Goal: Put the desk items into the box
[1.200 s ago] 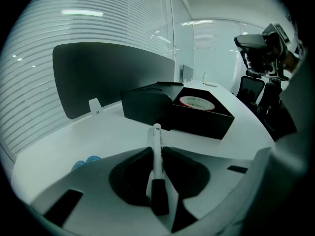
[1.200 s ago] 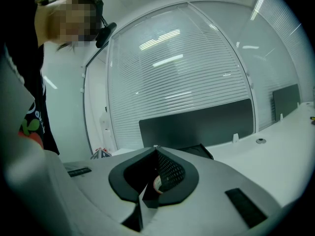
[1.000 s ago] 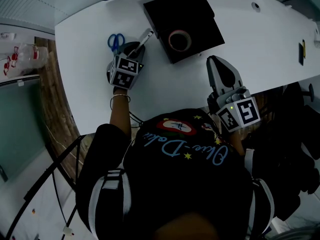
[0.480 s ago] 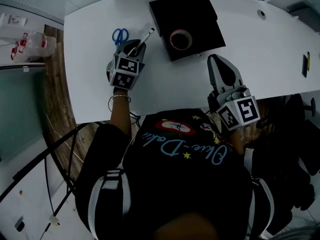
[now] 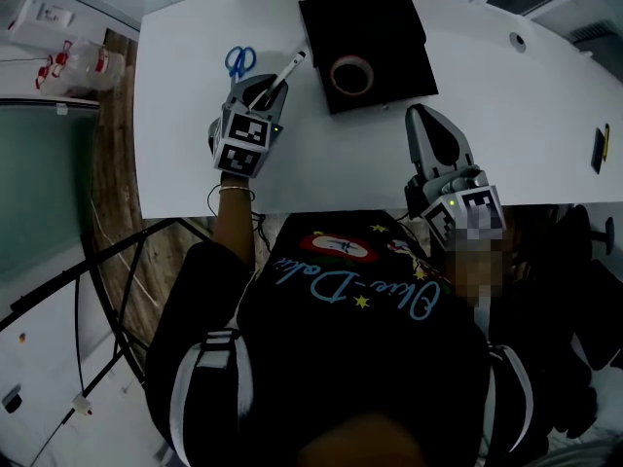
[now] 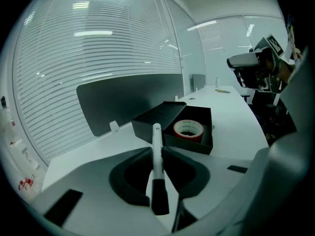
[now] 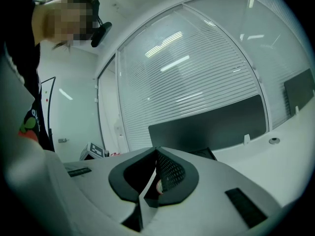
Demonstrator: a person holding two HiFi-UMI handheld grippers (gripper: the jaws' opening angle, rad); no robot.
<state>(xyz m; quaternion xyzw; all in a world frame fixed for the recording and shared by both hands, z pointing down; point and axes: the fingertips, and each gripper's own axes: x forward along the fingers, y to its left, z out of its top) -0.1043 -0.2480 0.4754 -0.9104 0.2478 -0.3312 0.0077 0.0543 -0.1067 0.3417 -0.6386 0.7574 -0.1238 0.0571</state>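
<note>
Holds white marker [image 5: 287, 69] clamped in left gripper [image 5: 265, 88] just left of black box [image 5: 384, 22], with 1 tape roll [image 5: 334, 78] already inside, blue scissors [image 5: 238, 63] on desk [image 5: 195, 144] farther left not yet boxed, right gripper [image 5: 423, 117] closed on nothing at near edge.

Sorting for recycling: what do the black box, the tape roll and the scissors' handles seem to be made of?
Black box: probably cardboard, matte; thin flat walls, no shine.
Tape roll: reddish band on a pale core, likely plastic film on card.
Scissors' handles: blue, smooth loops, likely plastic; too small to be sure.
</note>
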